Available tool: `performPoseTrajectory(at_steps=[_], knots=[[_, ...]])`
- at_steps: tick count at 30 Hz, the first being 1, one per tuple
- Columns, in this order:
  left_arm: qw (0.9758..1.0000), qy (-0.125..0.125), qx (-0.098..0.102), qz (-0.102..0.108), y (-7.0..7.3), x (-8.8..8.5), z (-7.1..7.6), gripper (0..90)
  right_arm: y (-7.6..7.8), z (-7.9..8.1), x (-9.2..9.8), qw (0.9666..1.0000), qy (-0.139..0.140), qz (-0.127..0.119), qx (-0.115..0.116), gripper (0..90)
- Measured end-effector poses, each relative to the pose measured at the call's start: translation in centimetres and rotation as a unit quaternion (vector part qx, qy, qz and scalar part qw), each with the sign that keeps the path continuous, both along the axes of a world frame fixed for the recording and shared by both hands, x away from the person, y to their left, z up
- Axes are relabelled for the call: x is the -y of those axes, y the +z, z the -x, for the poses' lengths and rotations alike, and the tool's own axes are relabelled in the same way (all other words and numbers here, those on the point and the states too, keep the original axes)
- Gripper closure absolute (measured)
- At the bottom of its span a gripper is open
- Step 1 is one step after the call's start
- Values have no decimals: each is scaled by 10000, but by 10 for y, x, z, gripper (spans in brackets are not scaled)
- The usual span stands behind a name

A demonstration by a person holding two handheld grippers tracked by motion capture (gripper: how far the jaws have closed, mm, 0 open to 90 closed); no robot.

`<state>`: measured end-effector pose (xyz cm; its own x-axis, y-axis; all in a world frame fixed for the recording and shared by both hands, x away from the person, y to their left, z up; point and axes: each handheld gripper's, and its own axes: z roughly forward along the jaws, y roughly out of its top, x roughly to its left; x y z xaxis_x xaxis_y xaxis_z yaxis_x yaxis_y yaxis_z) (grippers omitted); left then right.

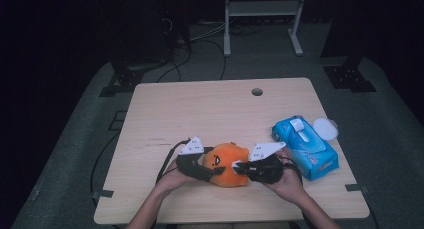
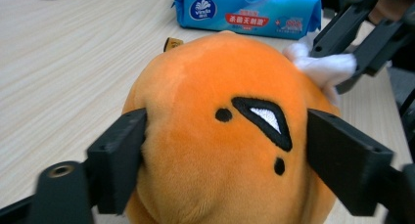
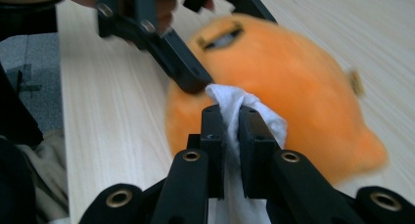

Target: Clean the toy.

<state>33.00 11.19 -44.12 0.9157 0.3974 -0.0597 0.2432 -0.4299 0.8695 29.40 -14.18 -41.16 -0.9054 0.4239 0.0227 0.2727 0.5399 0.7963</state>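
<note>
The left tool (image 2: 222, 150) grips the orange plush toy (image 2: 220, 131), one jaw on each side, near the bench's (image 1: 200, 109) front edge. The right tool (image 3: 231, 136) pinches a white wipe (image 3: 235, 104) against the toy. A blue wipes pack (image 1: 306, 145) lies just right.

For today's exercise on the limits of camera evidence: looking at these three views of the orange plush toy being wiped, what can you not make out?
1. High view: the plush toy shows its face too small to read; both grippers cover its sides.
2. Left gripper view: the wipes pack is cut off by the top edge, its small print unreadable.
3. Right gripper view: the toy is blurred, and the white wipe runs down between the right gripper jaws, hiding its lower end.
</note>
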Motion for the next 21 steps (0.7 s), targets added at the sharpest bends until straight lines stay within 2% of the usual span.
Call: performPoseTrajectory(at_steps=[2,5,8,11,13,16,18,20,21], knots=[[9998,-18,157,-118,2,3,5,224,3,1,-3,10000,25,-16,78,815],[9989,-55,358,-280,3,7,12,234,6,-3,2,9998,-89,-103,119,815],[9989,-66,364,-276,3,6,12,239,3,-13,17,9990,-401,-122,120,815],[9992,-76,372,-142,3,8,14,237,-4,-20,29,9979,-643,-106,15,815],[9988,-70,438,-219,4,11,16,230,-3,-16,27,9980,-611,-130,-12,816],[9982,-103,505,-292,5,13,18,227,4,-7,12,9991,-354,-247,51,815],[9986,-160,426,-284,6,12,18,219,6,-4,5,9993,-251,-237,115,815],[9994,-253,208,-132,10,6,15,194,4,-5,5,9996,-158,-197,87,815],[9997,-252,75,20,14,2,12,190,3,-6,5,9998,-94,-160,40,815]])
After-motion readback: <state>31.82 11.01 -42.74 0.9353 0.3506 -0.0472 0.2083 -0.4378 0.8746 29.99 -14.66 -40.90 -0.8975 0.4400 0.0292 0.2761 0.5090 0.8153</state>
